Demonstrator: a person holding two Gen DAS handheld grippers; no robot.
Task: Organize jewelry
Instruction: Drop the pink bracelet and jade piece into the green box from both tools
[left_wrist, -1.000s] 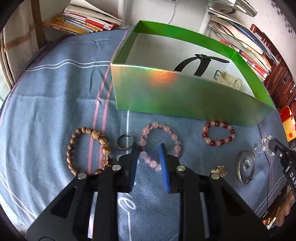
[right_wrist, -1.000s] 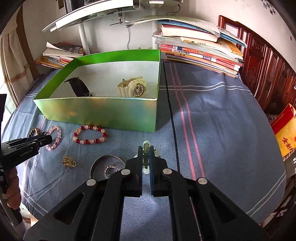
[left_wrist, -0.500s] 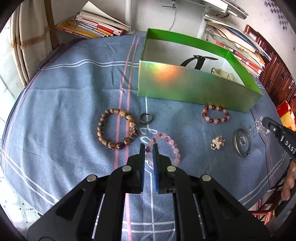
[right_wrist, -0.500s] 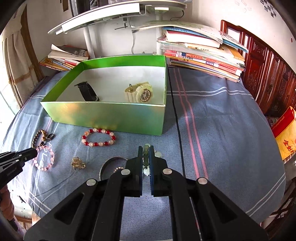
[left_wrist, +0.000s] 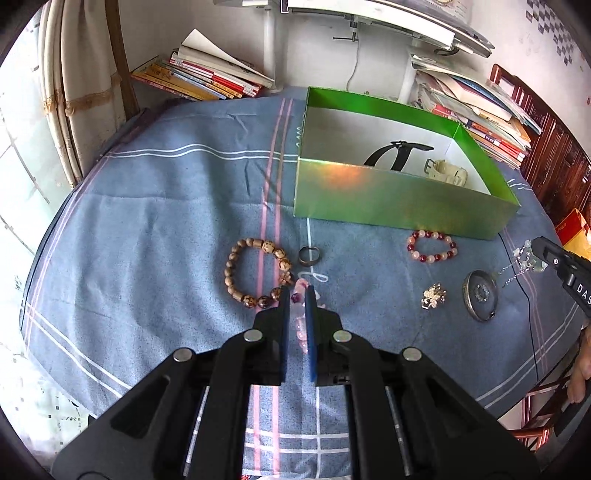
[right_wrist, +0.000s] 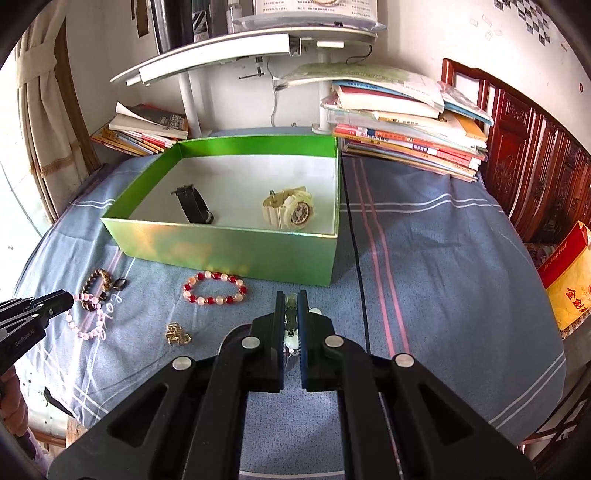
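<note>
Since earlier: your left gripper (left_wrist: 295, 295) closed on the pink bracelet (right_wrist: 86, 319) and raised it off the bench | right gripper (right_wrist: 291, 301) clenched on pale-bead chain (left_wrist: 526, 258) | risk: dangling loops snag the green box (right_wrist: 229, 247) near wall, slip out.

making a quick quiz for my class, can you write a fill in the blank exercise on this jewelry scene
1. The green box holds a black band and a cream ____.
2. The left gripper has its jaws shut on the ____ bead bracelet.
3. The small ring lies right beside the ____ bead bracelet.
4. The red and white bracelet lies on the ____ tablecloth.

Missing words: watch; pink; brown; blue
</note>
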